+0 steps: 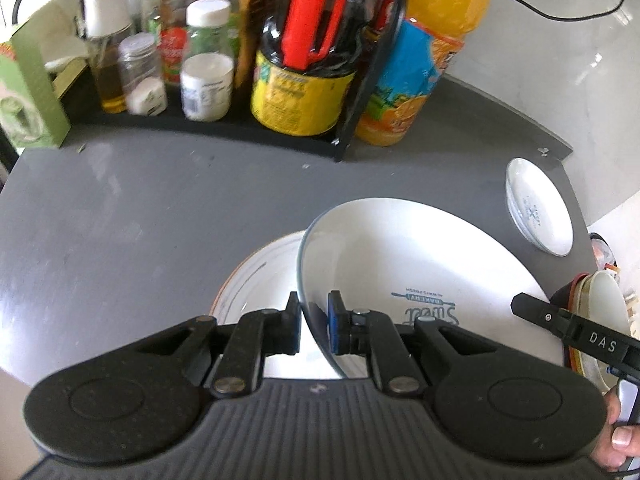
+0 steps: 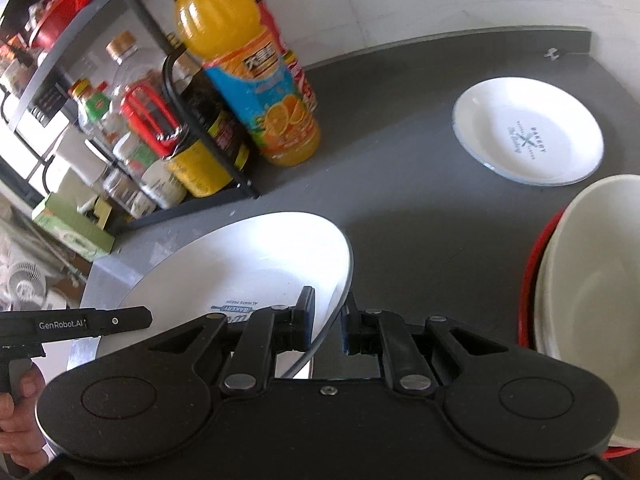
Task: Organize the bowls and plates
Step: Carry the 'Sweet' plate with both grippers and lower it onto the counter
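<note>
A large white plate printed "Sweet Bakery" hangs tilted above the grey table. My left gripper is shut on its left rim. In the right wrist view the same large plate has its right rim between the jaws of my right gripper, which is shut on it. Under the raised plate lies a white plate with an orange rim. A small white plate printed "Bakery" lies flat farther right. A white bowl sits inside a red bowl at the right.
A black rack at the back holds several jars and sauce bottles. An orange juice bottle stands beside the rack. A green box is at the far left. The table's edge runs close behind the small plate.
</note>
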`<state>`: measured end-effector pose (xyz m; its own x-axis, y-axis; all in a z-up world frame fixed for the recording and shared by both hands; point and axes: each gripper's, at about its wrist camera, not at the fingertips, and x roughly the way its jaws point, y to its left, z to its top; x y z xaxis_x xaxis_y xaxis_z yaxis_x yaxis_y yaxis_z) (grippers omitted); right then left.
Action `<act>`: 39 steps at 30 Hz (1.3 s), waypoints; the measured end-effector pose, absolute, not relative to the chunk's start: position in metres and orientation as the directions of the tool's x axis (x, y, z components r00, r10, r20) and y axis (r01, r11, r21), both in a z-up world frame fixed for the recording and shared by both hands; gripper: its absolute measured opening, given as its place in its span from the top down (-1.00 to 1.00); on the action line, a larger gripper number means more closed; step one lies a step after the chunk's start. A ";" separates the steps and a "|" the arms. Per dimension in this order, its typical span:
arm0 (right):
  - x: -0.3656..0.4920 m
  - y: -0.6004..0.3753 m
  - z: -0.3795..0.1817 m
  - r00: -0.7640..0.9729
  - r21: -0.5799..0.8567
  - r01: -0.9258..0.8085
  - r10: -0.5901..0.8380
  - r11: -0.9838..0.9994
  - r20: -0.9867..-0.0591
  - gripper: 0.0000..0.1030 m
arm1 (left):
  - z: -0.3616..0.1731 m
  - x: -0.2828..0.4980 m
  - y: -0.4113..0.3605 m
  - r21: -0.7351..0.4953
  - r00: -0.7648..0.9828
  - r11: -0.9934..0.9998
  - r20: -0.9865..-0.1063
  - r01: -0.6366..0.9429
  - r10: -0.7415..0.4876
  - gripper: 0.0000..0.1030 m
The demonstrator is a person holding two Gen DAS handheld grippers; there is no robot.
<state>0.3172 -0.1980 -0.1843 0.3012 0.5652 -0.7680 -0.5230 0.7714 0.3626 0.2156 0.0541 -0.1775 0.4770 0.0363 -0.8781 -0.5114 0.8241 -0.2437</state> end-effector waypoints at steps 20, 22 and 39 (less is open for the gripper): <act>0.292 -0.179 -0.198 0.190 0.339 -0.626 0.558 0.703 -0.808 0.74 | -0.199 0.182 0.063 -0.197 0.408 0.771 -0.909 -0.605 0.087 0.76; 0.289 -0.177 -0.200 0.179 0.338 -0.628 0.553 0.701 -0.814 0.74 | -0.202 0.181 0.065 -0.191 0.399 0.771 -0.913 -0.608 0.088 0.76; 0.270 -0.176 -0.214 0.156 0.317 -0.586 0.488 0.745 -0.859 0.77 | -0.219 0.194 0.065 -0.129 0.372 0.850 -0.925 -0.512 0.084 0.68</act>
<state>0.2702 -0.1758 -0.2140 0.1564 0.4882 -0.8586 -0.5863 0.7455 0.3171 0.1941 0.0647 -0.2188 0.3716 0.0838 -0.9246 -0.5116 0.8495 -0.1286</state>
